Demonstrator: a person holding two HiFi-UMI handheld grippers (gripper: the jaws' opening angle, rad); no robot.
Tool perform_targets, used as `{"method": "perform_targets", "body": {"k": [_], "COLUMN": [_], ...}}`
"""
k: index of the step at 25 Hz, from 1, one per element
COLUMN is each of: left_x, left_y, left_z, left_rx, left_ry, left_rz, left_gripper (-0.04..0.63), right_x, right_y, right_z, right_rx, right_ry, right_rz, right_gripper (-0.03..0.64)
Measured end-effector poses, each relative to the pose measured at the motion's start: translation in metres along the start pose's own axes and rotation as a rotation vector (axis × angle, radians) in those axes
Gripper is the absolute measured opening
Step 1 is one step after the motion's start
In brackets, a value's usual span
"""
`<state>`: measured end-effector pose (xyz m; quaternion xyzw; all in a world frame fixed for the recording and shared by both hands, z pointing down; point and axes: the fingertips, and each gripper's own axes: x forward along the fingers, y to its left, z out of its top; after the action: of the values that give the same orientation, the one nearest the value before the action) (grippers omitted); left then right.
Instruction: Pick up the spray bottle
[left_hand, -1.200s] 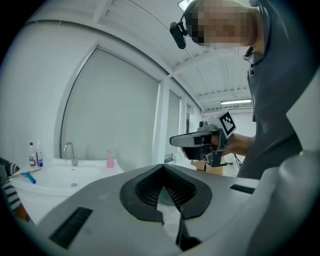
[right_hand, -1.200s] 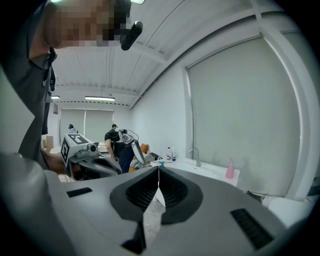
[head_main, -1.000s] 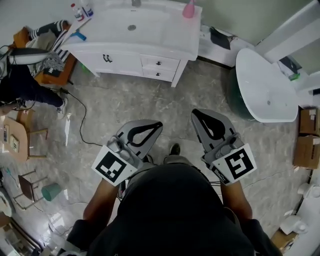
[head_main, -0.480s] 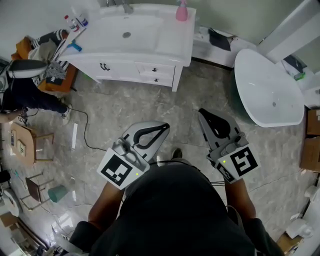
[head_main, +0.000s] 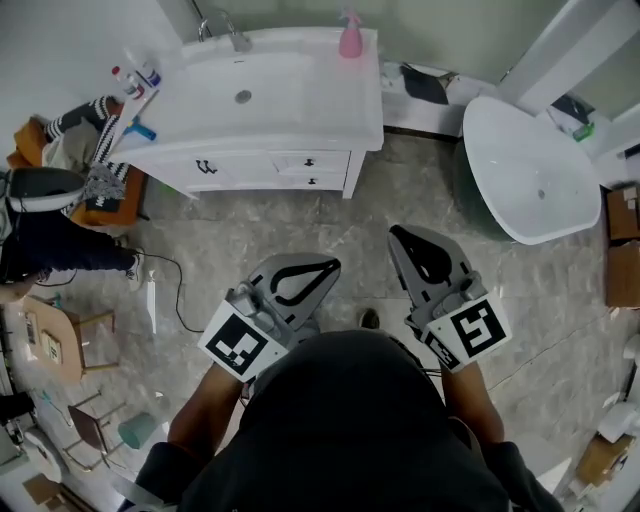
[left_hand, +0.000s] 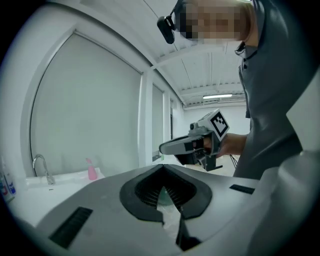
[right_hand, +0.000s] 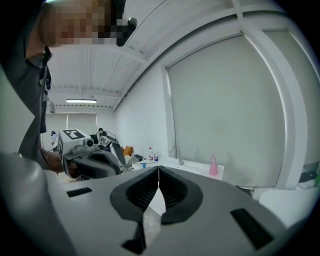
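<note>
Spray bottle (head_main: 350, 35): pink, upright on the far right corner of the vanity top, right of the basin; nothing touches it.
Vanity (head_main: 330, 100): white, far centre, against the wall; faucet (head_main: 236, 40) at its far edge, small bottles (head_main: 135, 76) at its left end.
Left gripper (head_main: 332, 264): near, left of centre, over the floor; jaws together with nothing between them, tips pointing far and right.
Right gripper (head_main: 395, 233): near, right of centre; jaws pressed together, empty, pointing far; well apart from the spray bottle.
Tub (head_main: 520, 190): white, far right.
Floor (head_main: 250, 230): grey marbled tile.
</note>
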<state>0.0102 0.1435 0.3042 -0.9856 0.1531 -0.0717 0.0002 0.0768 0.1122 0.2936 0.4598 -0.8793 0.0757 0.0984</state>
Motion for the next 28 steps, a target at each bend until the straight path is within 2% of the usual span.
{"method": "perform_targets", "body": {"k": [3, 7, 16, 19, 25, 28], "left_x": [-0.018, -0.032, -0.061, -0.062, -0.052, -0.040], "left_y": [0.030, 0.047, 0.085, 0.097, 0.130, 0.136], "left_z": [-0.003, -0.007, -0.011, -0.020, -0.027, -0.021], "left_rx": [-0.038, -0.018, -0.084, -0.074, -0.100, -0.149], "left_ry": [-0.003, -0.017, -0.040, -0.020, 0.002, -0.016], "left_rz": [0.014, -0.020, -0.021, -0.019, 0.088, 0.154], "left_gripper": [0.003, 0.003, 0.003, 0.003, 0.003, 0.003], "right_x": [0.019, 0.034, 0.074, 0.083, 0.096, 0.100], "right_y": [0.012, 0.017, 0.026, 0.024, -0.007, -0.026], "right_z": [0.004, 0.012, 0.030, 0.032, 0.028, 0.041], "right_rx": [-0.009, -0.013, -0.031, -0.034, -0.039, -0.068], "right_ry": [0.017, 0.013, 0.026, 0.022, 0.043, 0.019], "right_rz": [-0.016, -0.069, -0.096, -0.095, -0.046, -0.008], "right_gripper": [0.009, 0.009, 0.009, 0.009, 0.009, 0.009]}}
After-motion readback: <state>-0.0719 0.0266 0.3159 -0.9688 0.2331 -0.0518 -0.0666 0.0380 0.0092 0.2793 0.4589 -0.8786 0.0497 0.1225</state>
